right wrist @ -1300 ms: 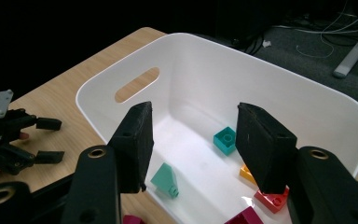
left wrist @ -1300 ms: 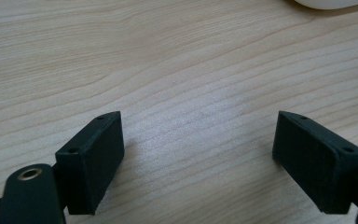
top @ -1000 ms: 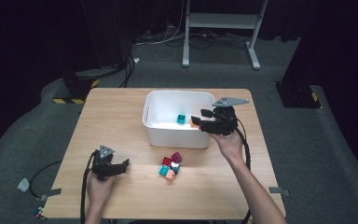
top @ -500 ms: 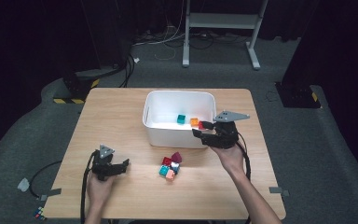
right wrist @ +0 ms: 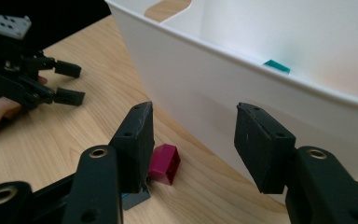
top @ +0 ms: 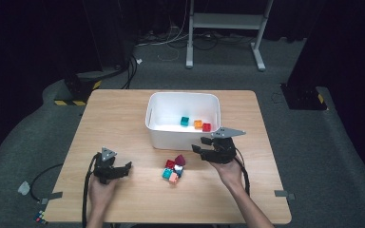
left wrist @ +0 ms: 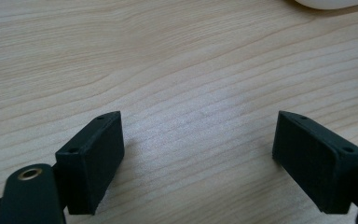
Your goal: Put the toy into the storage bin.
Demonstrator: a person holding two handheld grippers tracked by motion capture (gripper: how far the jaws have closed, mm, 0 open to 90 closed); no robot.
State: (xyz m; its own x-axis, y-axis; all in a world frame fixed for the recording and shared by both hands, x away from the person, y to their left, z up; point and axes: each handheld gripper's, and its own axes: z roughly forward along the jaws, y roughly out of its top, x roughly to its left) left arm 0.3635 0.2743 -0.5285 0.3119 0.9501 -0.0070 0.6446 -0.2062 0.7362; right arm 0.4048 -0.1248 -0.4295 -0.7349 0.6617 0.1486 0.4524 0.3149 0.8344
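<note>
Now right gripper just beside white bin, jaws released above magenta block; left gripper farther off, jaws released over worktop.

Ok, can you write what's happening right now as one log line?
right gripper: open, empty, beside white bin, above block pile | left gripper: open, empty, over bare table | bin holds teal, orange, red blocks

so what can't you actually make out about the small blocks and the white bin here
- Small coloured plastic blocks on the wooden table, high view: too small to count surely or tell shapes.
- Right gripper view: the right gripper, jaws apart, has its left jaw covering all of that cluster but the magenta block and a blue-grey corner.
- White plastic bin, same view: its wall hides the contents but a teal block top.
</note>
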